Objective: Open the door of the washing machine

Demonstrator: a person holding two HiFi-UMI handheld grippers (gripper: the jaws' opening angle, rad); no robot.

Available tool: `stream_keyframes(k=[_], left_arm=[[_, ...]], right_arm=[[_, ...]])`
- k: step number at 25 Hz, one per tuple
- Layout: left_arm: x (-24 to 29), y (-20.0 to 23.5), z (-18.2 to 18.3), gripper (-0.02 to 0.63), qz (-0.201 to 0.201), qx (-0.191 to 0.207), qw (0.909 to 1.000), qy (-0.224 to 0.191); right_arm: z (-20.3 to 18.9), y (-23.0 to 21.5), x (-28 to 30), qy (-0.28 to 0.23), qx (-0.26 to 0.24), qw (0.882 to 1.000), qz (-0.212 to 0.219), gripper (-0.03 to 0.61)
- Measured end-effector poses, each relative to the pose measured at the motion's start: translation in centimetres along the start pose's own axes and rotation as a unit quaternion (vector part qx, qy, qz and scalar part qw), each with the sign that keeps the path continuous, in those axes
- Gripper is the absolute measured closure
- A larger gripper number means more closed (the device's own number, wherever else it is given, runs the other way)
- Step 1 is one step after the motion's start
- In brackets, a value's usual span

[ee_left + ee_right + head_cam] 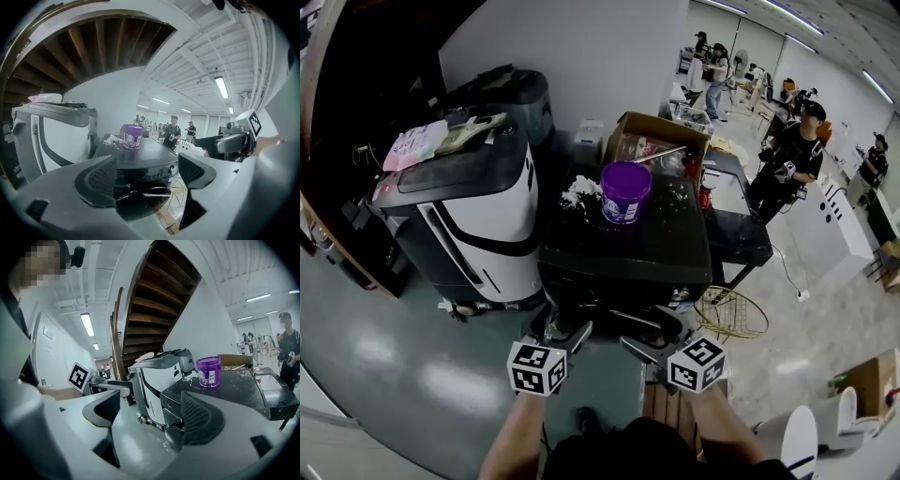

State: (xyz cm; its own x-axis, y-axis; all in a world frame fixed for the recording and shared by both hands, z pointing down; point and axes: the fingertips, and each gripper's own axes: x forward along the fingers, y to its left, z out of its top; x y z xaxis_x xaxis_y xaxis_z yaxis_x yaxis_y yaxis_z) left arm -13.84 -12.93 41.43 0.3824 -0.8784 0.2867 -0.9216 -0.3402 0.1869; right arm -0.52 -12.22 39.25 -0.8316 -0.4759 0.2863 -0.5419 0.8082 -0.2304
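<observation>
Okay, washer (623, 248) dead centre in the head view, black, its flat top facing up. Its round dark door (140, 199) shows low on the front in the left gripper view. Left gripper (567, 330) hovers at the washer's 7 o'clock with its jaws wide apart, holding nothing, the door framed between them and short of contact. Right gripper (649, 339) sits at 5 o'clock near the front edge, jaws spread too, empty. Purple tub (625, 191) stands upright on the top, toward 12. White appliance (478, 220) is just beside the washer at 9. Cardboard box (661, 141) at 1, wire basket (731, 314) on the floor at 4.
</observation>
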Motion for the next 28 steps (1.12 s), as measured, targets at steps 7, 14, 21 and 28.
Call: stream_keyframes(k=[7, 14, 21, 28], left_arm=[[2.5, 0.1, -0.9, 0.187, -0.023, -0.01, 0.9996, 0.017], [5.7, 0.6, -1.2, 0.187, -0.021, -0.005, 0.999, 0.039], [10.3, 0.8, -3.5, 0.187, -0.013, -0.014, 0.9963, 0.084], [14.2, 0.8, -7.9, 0.187, -0.022, -0.033, 0.9899, 0.136]], right_arm=[[-1.3, -1.8, 0.8, 0.011, 0.019, 1.0, -0.014, 0.164], [-2.1, -5.4, 2.4, 0.012, 0.039, 0.999, -0.009, 0.164], [-4.7, -10.0, 4.5, 0.04, 0.049, 0.998, 0.004, 0.164], [-8.7, -12.8, 5.6, 0.082, 0.07, 0.994, -0.002, 0.164]])
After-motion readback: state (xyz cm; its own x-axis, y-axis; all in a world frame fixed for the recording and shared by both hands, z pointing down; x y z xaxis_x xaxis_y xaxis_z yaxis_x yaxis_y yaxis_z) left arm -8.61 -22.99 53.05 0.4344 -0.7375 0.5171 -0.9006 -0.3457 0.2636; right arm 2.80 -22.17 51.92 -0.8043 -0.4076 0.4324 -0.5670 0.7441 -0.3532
